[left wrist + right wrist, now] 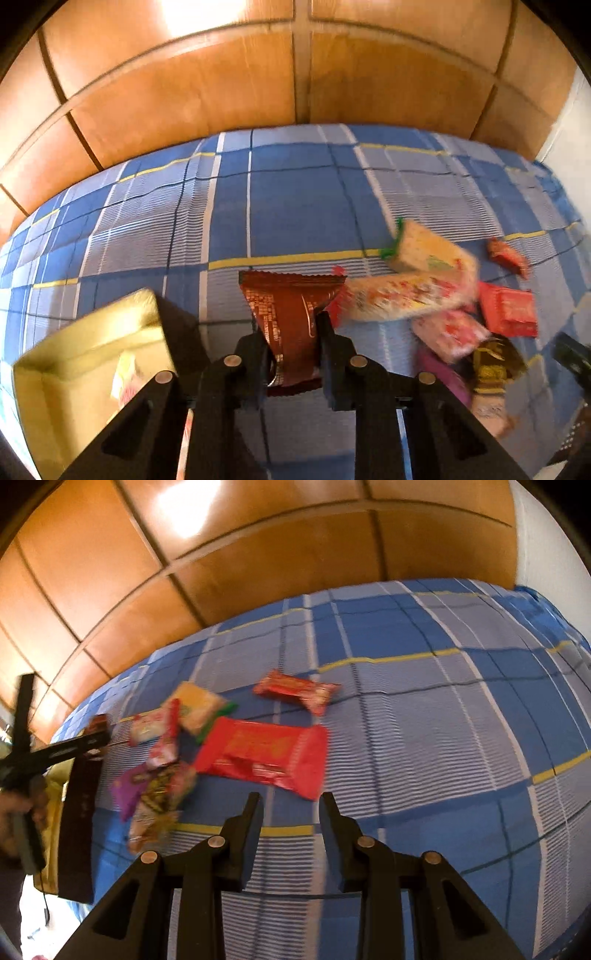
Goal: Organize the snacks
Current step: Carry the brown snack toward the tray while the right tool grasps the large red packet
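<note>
My left gripper (290,325) is shut on a dark brown snack packet (288,314) and holds it above the blue checked bedsheet (295,206). A gold box (85,354) with a black outer wall lies open at the lower left, with one packet inside. A pile of snack packets (436,295) lies to the right. In the right wrist view my right gripper (290,801) is open and empty, just short of a large red packet (266,755). A smaller red packet (295,692) lies beyond it. The left gripper (55,753) with its brown packet shows at the far left.
A wooden panelled headboard (295,74) runs along the far side of the bed. A white wall (546,546) is at the right. The box's black side (79,823) stands at the left edge of the right wrist view. The bed's front edge drops off at the lower left.
</note>
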`<state>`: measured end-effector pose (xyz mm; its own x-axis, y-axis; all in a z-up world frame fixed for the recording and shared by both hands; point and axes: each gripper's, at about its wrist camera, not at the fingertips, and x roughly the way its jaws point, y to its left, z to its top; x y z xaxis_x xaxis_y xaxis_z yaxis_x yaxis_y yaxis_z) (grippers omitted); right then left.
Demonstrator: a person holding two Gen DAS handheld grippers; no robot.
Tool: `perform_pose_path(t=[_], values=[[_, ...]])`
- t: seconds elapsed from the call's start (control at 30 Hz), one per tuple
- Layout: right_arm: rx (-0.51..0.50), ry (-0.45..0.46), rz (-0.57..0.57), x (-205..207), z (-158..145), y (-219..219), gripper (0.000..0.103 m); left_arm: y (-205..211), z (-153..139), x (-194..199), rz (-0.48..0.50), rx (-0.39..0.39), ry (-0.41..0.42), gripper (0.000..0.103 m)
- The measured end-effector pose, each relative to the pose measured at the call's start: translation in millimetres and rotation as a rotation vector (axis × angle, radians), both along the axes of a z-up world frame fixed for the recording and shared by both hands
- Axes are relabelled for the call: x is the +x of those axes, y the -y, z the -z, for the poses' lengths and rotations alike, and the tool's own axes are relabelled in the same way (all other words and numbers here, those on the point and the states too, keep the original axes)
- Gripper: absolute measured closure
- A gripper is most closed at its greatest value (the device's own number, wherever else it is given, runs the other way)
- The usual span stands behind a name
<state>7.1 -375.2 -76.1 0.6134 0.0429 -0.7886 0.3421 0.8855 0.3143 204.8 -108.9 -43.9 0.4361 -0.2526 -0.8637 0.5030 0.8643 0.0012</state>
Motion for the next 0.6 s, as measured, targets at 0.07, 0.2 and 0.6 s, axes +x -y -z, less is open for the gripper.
perform_pose_path(t=[0.07, 0.2, 0.6], values=[[0.008, -0.007, 0.005, -0.6, 2.8, 5.5, 0.072, -2.0, -9.0, -15.7, 0.010, -0.025, 0.017, 0.081], [0.020, -0.007, 0.007, 1.4, 3.8, 10.6, 0.072, -9.3, -24.8, -45.1, 0.009, -0.073, 0.039, 0.081], [-0.107, -0.017, -0.193, 34.8, -13.4, -11.4, 0.071, -40.4, -47.2, -116.0, -0.014, -0.186, 0.050, 0.081]])
